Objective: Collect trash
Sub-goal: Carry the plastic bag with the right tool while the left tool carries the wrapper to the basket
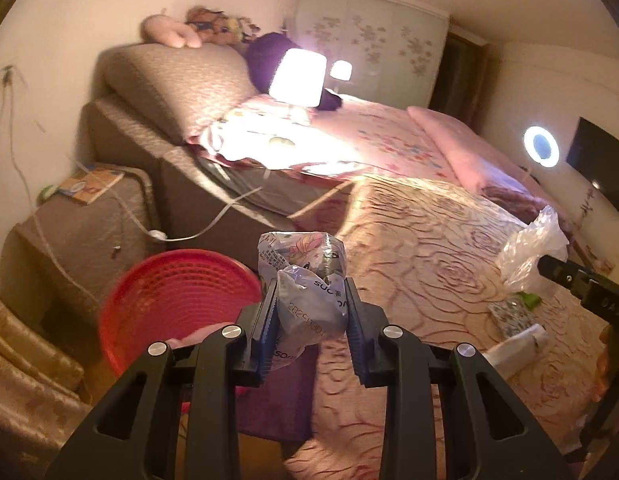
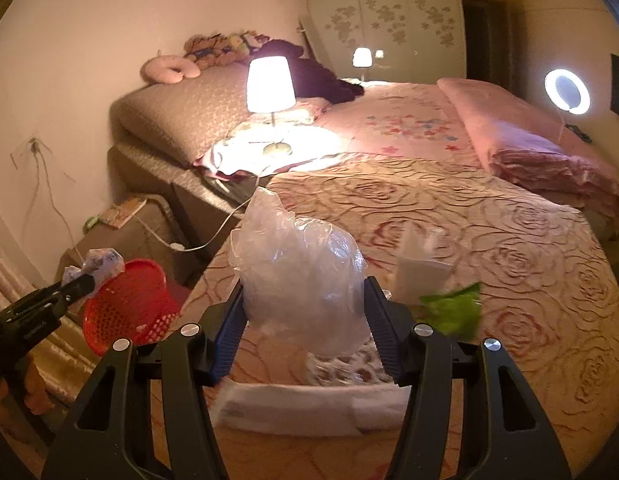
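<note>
The left gripper [image 1: 311, 312] was closed part-way on a crumpled, printed bluish-white plastic wrapper [image 1: 305, 280], its blue pads pressing both sides of the packet. The wrapper was held clear of any surface, above the edge of the bed, with the round red perforated plastic basket [image 1: 177, 300] just beside and below it to the left, on the floor by a brown bedside cabinet [image 1: 89, 224].

The right gripper [image 2: 305, 300] was likewise closed part-way on a crumpled clear plastic bag [image 2: 297, 268], which bulged up between the blue pads. The bag was held above the beige rose-patterned bedspread [image 2: 489, 240].

Remaining on the bedspread near the right gripper were a green crinkled wrapper [image 2: 455, 312], a white upright packet [image 2: 421, 272] behind it, and a white folded tissue or cloth [image 2: 309, 408] directly below the jaws; a patterned item partly hidden under the bag could not be identified.

A lit table lamp with a white shade [image 2: 269, 84] stood on the bed near the headboard. A ring light [image 2: 567, 92] shone at the far right.

From the right wrist view, the left gripper appeared at the left edge with its wrapper over the basket's rim.
</note>
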The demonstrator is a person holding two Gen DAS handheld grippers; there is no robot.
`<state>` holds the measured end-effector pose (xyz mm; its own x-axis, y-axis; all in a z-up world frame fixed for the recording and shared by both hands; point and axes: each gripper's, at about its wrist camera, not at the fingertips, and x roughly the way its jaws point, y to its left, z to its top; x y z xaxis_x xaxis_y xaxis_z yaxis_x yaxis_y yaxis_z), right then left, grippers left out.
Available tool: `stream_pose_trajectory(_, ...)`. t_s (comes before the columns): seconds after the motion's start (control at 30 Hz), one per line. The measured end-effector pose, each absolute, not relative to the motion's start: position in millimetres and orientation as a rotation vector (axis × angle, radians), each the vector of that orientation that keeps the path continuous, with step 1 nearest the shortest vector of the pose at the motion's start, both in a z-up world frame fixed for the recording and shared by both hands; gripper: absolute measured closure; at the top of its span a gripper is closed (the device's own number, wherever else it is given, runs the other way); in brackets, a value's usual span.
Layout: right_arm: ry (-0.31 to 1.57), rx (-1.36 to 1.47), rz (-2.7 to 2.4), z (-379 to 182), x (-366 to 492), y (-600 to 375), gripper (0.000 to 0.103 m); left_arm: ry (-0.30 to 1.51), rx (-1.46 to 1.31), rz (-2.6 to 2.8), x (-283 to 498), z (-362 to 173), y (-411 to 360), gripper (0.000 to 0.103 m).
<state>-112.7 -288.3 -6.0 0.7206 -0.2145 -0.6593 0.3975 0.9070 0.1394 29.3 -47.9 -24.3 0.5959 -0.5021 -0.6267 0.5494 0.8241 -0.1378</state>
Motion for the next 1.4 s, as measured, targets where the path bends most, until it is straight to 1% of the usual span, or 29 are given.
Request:
stream_pose_trajectory(0.37,0.736,0.256,-0.218,-13,-48,-241,0.048,0.671,0.031,-0.454,54,-14,-1,0.074)
stream_pose_trajectory(0.77,0.769,0.226,-0.090,-18,10,-182,0.048,0.666,0.029,-0.351,72,-23,28,0.074)
stream_pose_trajectory(1.1,0.846,0.225,0.002,-42,49,-143,0.048,0.714,-0.007,-0.310,93,-42,50,0.074)
stream_pose_trajectory(1.4,0.915,0.214,0.062,-68,80,-117,0.048,0.799,0.002,-0.303,108,-74,54,0.074)
